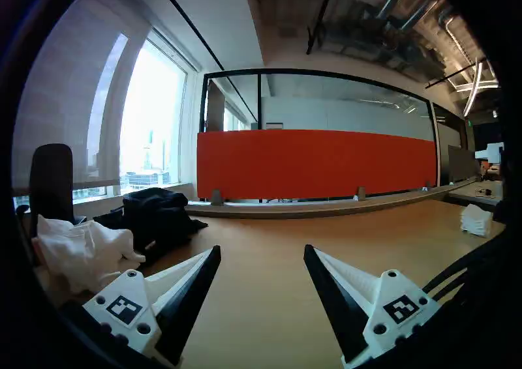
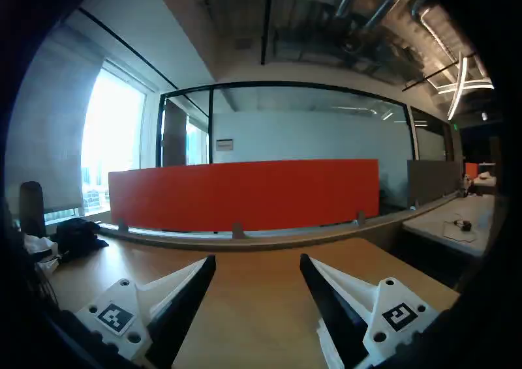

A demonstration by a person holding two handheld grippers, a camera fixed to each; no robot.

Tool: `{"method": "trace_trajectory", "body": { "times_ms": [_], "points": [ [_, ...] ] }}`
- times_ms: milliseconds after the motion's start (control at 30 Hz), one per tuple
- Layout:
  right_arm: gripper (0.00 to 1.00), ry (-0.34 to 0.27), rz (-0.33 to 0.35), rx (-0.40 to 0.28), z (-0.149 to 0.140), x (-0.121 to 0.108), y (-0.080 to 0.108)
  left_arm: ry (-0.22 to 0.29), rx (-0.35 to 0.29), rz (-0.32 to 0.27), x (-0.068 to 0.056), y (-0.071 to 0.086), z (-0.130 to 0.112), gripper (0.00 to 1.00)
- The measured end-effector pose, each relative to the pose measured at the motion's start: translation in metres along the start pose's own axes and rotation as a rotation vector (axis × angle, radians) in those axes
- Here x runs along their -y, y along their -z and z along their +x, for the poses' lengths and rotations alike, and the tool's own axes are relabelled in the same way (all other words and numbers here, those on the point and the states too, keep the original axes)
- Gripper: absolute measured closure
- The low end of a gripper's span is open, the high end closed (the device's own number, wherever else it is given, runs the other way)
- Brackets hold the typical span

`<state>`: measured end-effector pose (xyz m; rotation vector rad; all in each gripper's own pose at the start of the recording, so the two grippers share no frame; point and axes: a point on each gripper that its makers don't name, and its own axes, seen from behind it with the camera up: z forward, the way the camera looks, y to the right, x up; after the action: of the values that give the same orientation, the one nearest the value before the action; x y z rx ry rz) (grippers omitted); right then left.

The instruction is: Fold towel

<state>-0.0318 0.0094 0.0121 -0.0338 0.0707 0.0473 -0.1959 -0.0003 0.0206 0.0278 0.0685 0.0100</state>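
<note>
The crumpled white towel (image 1: 81,248) lies at the left edge of the table (image 1: 274,304) beside a heap of black clothing (image 1: 156,216). Its lower part is hidden behind the left gripper's finger, and a small folded white stack (image 1: 476,220) far to the right is cut off and hard to make out. The left gripper (image 1: 261,248) hangs over bare wood, fingers spread wide with nothing between them, and the right gripper (image 2: 256,257) is likewise wide apart and empty, facing the orange divider (image 2: 248,193).
</note>
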Motion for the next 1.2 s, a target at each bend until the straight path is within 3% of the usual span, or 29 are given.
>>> {"method": "trace_trajectory", "body": {
  "times_ms": [767, 1200],
  "points": [
    [0.00, -0.020, -0.015, 0.016, -0.081, -0.025, 0.000, 0.000, 0.000, 0.000, 0.000, 0.000, 0.000, 0.06],
    [0.00, -0.014, -0.006, 0.025, -0.095, -0.019, -0.004, 0.000, 0.000, 0.000, 0.000, 0.001, 0.000, 0.06]
  ]
}}
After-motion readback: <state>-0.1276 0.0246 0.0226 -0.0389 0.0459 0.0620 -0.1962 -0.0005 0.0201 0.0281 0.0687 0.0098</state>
